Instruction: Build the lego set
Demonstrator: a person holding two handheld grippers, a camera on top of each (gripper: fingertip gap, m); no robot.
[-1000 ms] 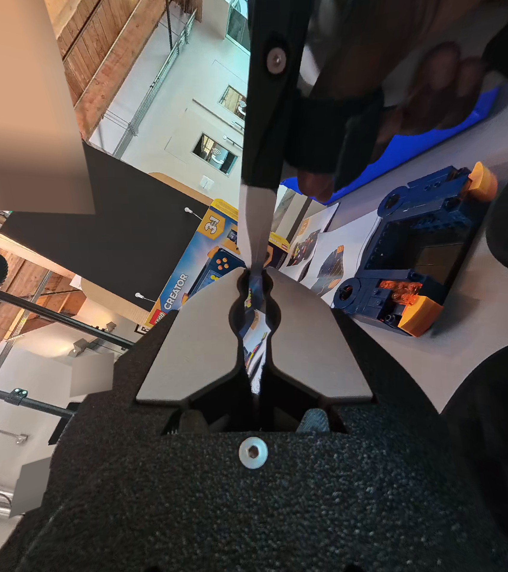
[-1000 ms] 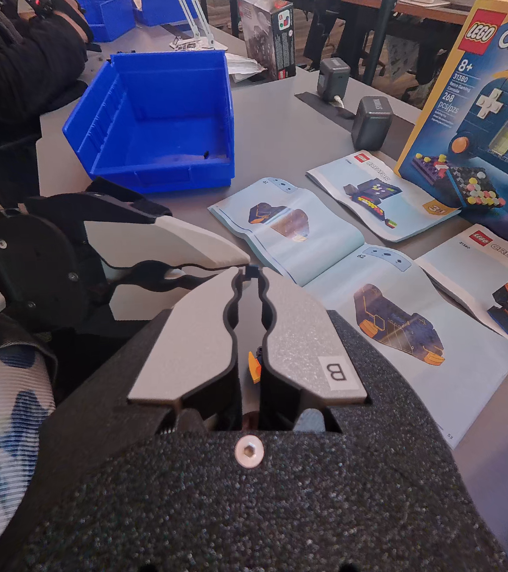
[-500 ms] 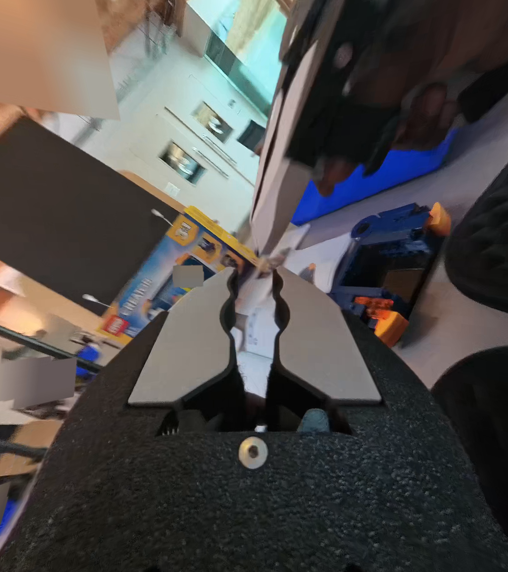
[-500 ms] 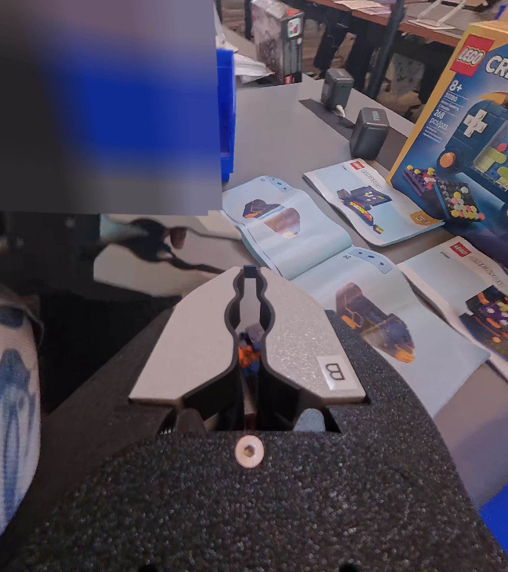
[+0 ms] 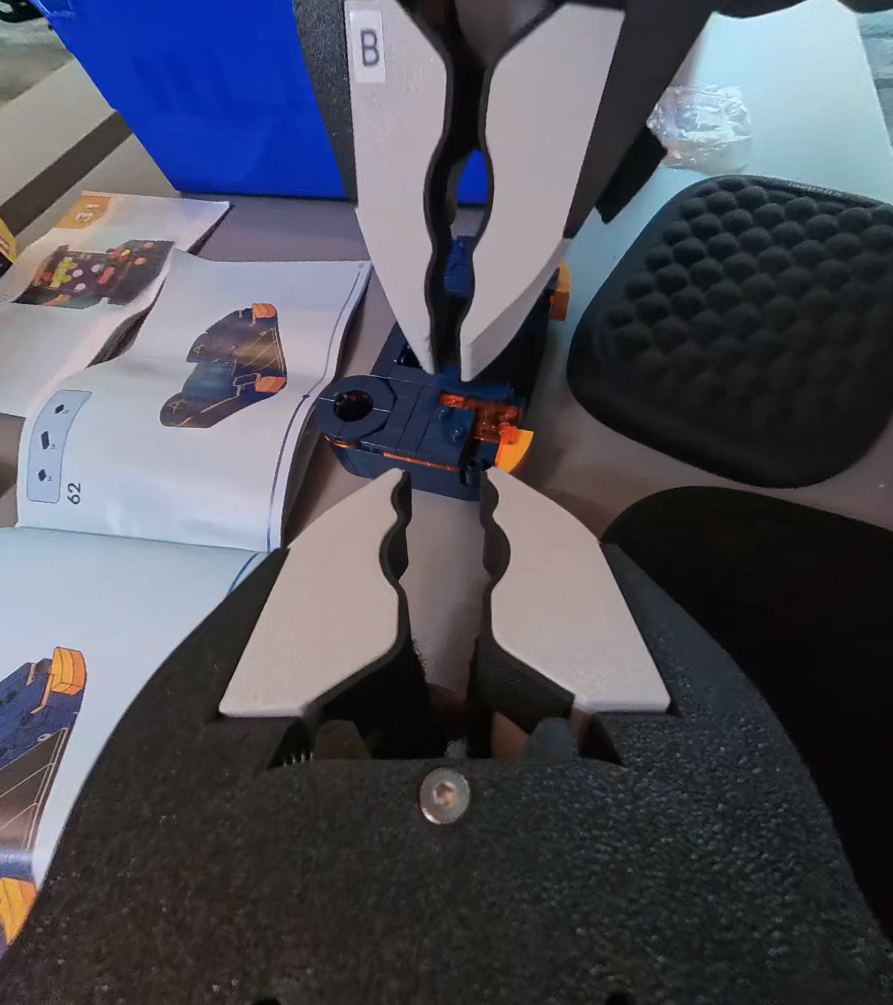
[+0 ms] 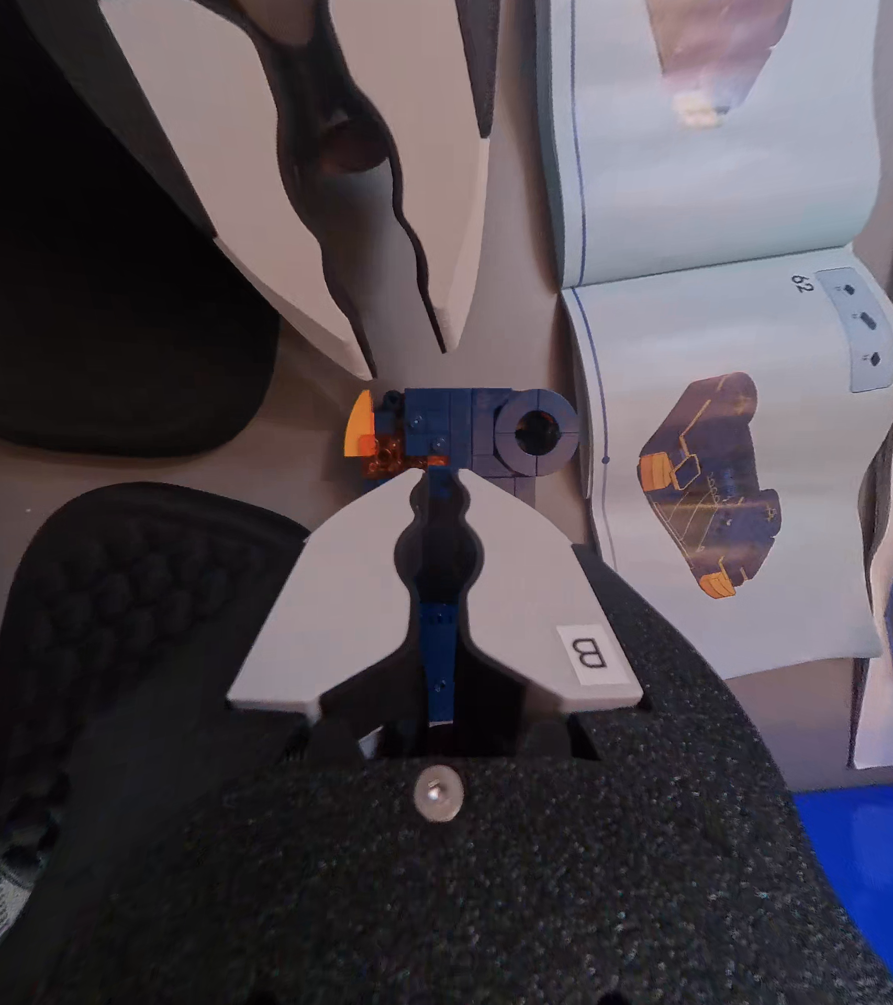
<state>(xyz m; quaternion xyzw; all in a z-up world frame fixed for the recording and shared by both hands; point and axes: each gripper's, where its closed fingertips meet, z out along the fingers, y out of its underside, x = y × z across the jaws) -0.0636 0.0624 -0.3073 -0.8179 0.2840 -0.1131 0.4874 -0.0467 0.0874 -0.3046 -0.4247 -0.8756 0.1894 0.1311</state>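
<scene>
Right wrist view: right gripper [image 6: 440,478] hides model [image 6: 466,429] rear.

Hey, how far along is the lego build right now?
Partly done. The dark blue model already stands on the table with its ring piece, orange corner and clear orange bits fitted. In hand: the right gripper is at the model's top with its jaws nearly closed, seemingly on a small dark blue piece. The left gripper waits open beside it. Left: the open instruction booklet pictures a fuller body.
</scene>
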